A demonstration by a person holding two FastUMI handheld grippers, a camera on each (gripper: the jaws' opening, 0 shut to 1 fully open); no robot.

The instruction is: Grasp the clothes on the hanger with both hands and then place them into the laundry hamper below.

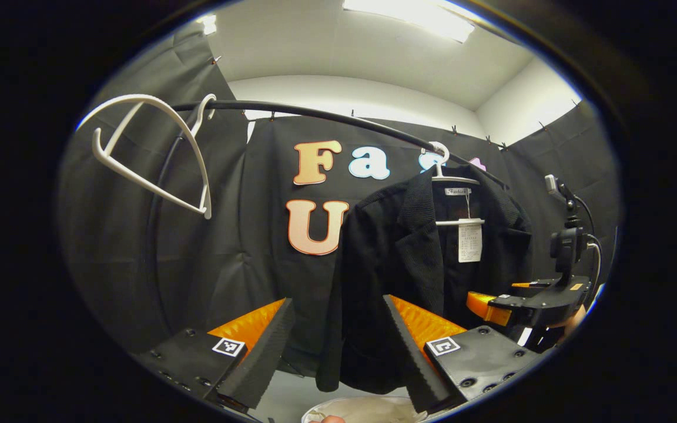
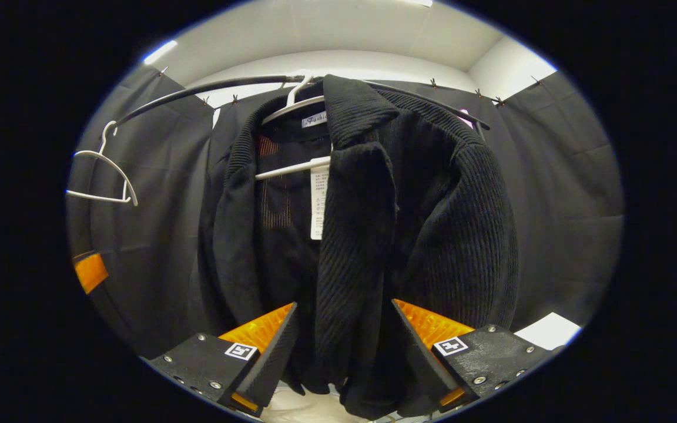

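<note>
My left gripper (image 1: 338, 346) is spread wide, nothing between its fingers; the black ribbed corduroy jacket (image 1: 432, 258) hangs at two o'clock on a white plastic hanger (image 1: 450, 176) from the curved black rail (image 1: 327, 116). An empty white hanger (image 1: 150, 153) dangles at ten. My right gripper (image 2: 344, 346) is likewise parted (the jacket's (image 2: 374, 235) front hem hangs between its fingers; contact is hard to judge). The pale round laundry hamper (image 1: 368, 408) is cut off at six.
</note>
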